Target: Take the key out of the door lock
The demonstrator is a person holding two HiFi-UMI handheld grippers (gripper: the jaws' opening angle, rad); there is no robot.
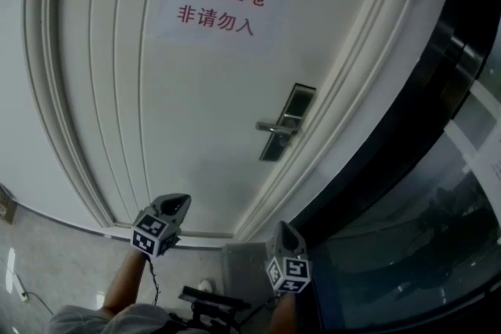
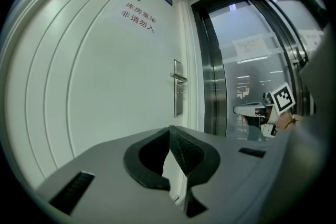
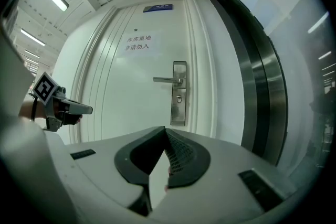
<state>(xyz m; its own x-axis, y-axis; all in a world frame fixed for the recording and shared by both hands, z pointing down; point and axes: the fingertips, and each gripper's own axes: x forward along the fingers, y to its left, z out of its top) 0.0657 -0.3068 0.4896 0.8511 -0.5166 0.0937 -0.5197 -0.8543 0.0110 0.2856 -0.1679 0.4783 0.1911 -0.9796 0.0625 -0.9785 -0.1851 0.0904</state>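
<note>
The steel lock plate (image 1: 286, 123) with its lever handle (image 1: 274, 127) sits on the right side of a white door (image 1: 196, 105). In the right gripper view the lock plate (image 3: 179, 93) shows a small keyhole spot (image 3: 179, 98) under the handle; whether a key is in it is too small to tell. Both grippers hang low, well back from the door. My left gripper (image 1: 182, 200) is shut and empty, its tips meeting (image 2: 169, 129). My right gripper (image 1: 283, 225) is shut too, with nothing held (image 3: 165, 129).
A paper sign (image 1: 221, 2) with red characters hangs on the upper door. A dark metal frame (image 1: 407, 113) and a glass wall (image 1: 423, 238) run along the right. A grey box (image 1: 241, 268) and a black stand (image 1: 210, 299) sit near the floor below.
</note>
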